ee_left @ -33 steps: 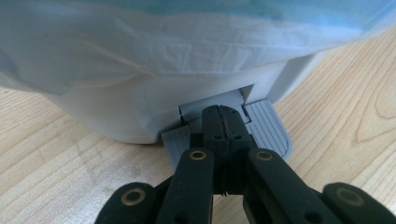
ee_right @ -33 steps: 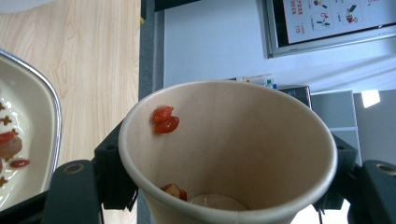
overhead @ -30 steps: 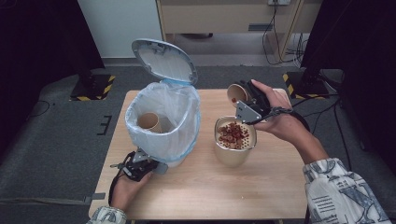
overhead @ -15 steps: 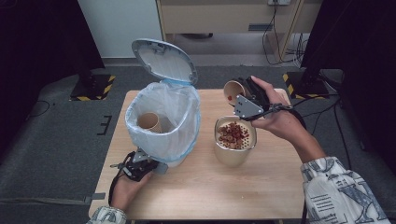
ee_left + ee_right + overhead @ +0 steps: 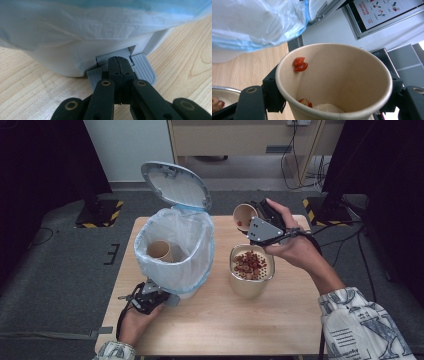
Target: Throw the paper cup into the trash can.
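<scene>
A white pedal bin (image 5: pixel 176 270) lined with a pale blue-white bag (image 5: pixel 257 22) stands on the left of the wooden table (image 5: pixel 280 330), its lid (image 5: pixel 175 185) raised. An empty paper cup (image 5: pixel 161 250) lies inside it. My left gripper (image 5: pixel 166 298) is shut, its tip (image 5: pixel 119 61) pressing down on the bin's grey pedal (image 5: pixel 143 67). My right gripper (image 5: pixel 248 218) is shut on a second paper cup (image 5: pixel 342 75), tipped on its side above and behind a cream bowl (image 5: pixel 251 285) of dried red fruit (image 5: pixel 249 262). A few red pieces (image 5: pixel 300 64) cling inside the held cup.
The bowl's metal rim (image 5: pixel 222 90) sits just below the held cup. Beyond the table are a grey floor, a wooden cabinet (image 5: pixel 240 140) with cables, and yellow-black striped stand bases (image 5: pixel 100 215) at either side. Bare tabletop lies along the front edge.
The right hand has shifted the tipped cup slightly to the left above the bowl. The left gripper has stayed on the pedal and the lid stays up.
</scene>
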Demonstrator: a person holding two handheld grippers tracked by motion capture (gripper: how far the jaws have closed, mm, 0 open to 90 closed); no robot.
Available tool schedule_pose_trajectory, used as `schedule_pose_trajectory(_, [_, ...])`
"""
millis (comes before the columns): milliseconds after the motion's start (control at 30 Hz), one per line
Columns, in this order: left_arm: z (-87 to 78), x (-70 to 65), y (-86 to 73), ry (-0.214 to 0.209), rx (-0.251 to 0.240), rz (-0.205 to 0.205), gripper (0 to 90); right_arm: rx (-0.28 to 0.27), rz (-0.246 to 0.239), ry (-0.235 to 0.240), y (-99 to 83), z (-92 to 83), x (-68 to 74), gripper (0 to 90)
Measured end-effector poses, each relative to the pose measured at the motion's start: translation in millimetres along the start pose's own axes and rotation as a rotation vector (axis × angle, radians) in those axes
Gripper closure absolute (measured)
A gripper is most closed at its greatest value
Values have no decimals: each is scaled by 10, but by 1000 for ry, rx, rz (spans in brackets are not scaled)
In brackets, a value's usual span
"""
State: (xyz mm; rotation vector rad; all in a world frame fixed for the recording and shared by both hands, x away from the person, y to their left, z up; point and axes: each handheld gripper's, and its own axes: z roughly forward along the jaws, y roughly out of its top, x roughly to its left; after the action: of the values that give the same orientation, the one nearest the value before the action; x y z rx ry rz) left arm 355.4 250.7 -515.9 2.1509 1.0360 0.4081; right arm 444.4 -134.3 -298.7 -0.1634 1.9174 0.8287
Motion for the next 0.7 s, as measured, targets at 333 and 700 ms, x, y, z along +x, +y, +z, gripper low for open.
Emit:
schedule_pose_trajectory(333, [0, 1, 0, 0, 1, 1, 900, -31, 69, 21, 97, 36, -13, 266])
schedule_pose_trajectory(700, [0, 1, 0, 0, 1, 1, 900, -61, 106, 51, 258, 102, 6, 266])
